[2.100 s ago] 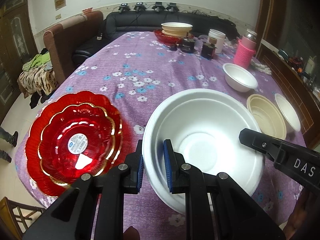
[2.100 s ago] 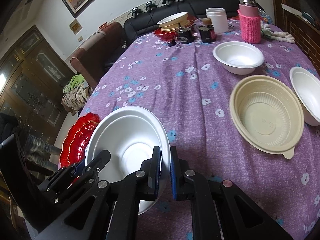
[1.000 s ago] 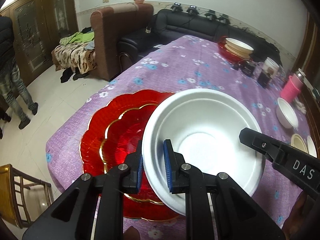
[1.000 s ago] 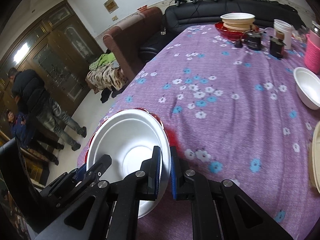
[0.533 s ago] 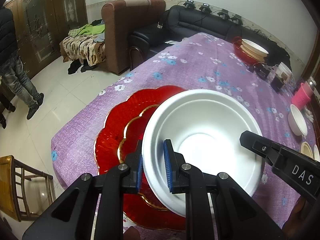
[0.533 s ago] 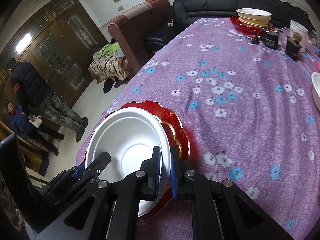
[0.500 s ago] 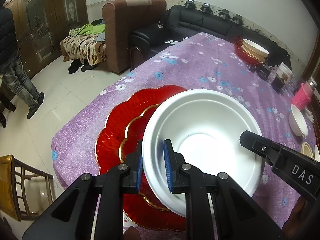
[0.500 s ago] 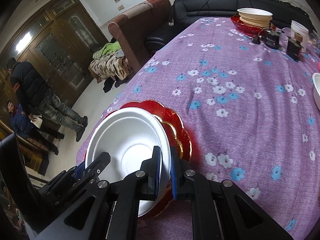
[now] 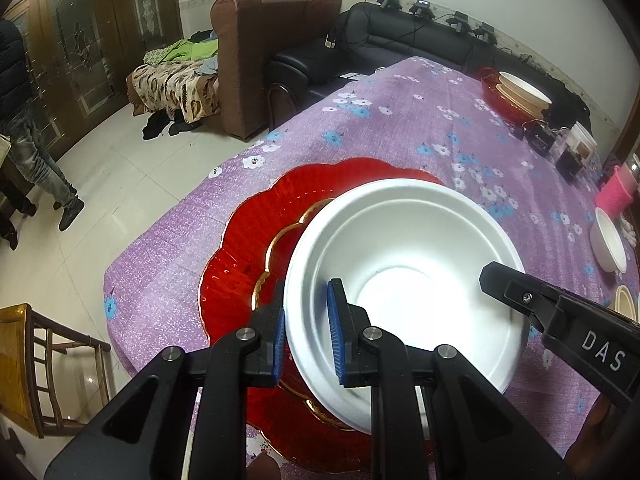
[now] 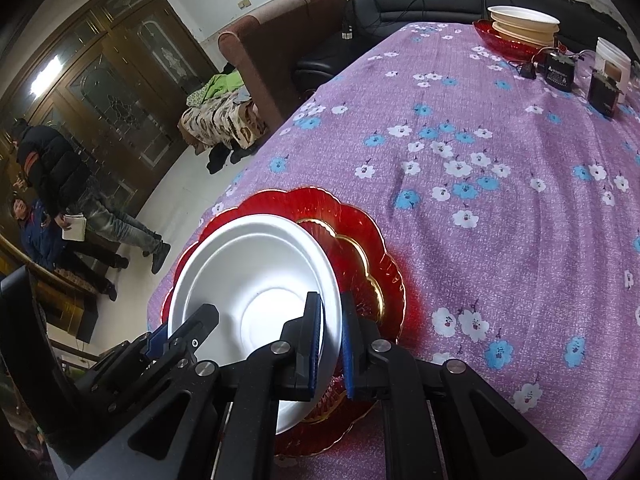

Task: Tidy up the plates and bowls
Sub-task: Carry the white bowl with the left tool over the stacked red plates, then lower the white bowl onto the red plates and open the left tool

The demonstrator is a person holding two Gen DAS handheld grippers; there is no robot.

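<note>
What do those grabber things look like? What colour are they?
Both are black plastic. The left gripper has two chunky angled fingers with ridged blue pads inside and round silver screws at the joints. The right gripper looks the same, and its side, seen from the left wrist camera, has white letters "DAS" on it. No cables or sleeves show.

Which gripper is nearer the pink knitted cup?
Right. The right gripper clamps the white bowl's rim on the pink cup's side; the left gripper clamps the opposite rim.
</note>
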